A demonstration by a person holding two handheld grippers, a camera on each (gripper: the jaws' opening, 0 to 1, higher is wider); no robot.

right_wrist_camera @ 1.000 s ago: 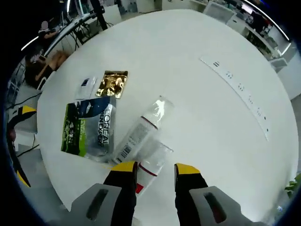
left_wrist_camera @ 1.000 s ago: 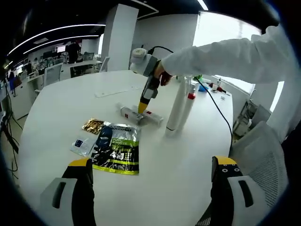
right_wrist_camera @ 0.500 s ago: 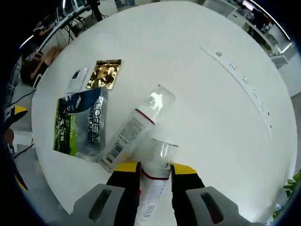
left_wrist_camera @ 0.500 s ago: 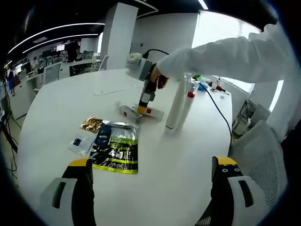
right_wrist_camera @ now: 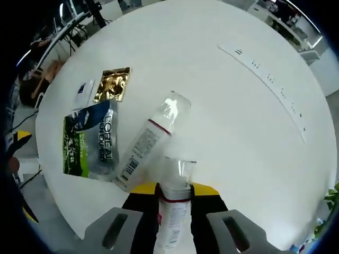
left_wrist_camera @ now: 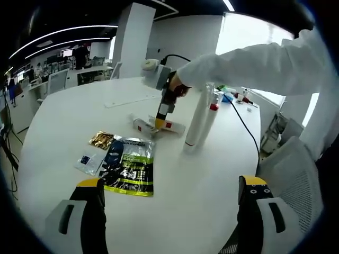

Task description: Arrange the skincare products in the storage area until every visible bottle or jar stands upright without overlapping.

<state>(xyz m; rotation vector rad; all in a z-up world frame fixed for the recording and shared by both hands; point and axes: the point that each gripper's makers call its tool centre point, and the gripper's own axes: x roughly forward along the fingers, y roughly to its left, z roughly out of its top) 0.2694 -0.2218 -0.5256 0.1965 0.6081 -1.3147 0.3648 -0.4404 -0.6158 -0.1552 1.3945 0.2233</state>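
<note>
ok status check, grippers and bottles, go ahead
Right gripper shut on lying white red-banded clear-capped bottle. Left gripper open, idle. Second matching bottle lies alongside, touching it; two tall white tubes upright. Foil sachets close by.

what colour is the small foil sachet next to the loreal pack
Gold, shiny foil sachet; clearest in the right gripper view.

The right gripper (right_wrist_camera: 174,191) covers the sides of the bottle (right_wrist_camera: 174,211) between its jaws, and the bottle's lower end runs off the picture's edge. Small print on the sachets (right_wrist_camera: 87,94) is too tiny to read.
</note>
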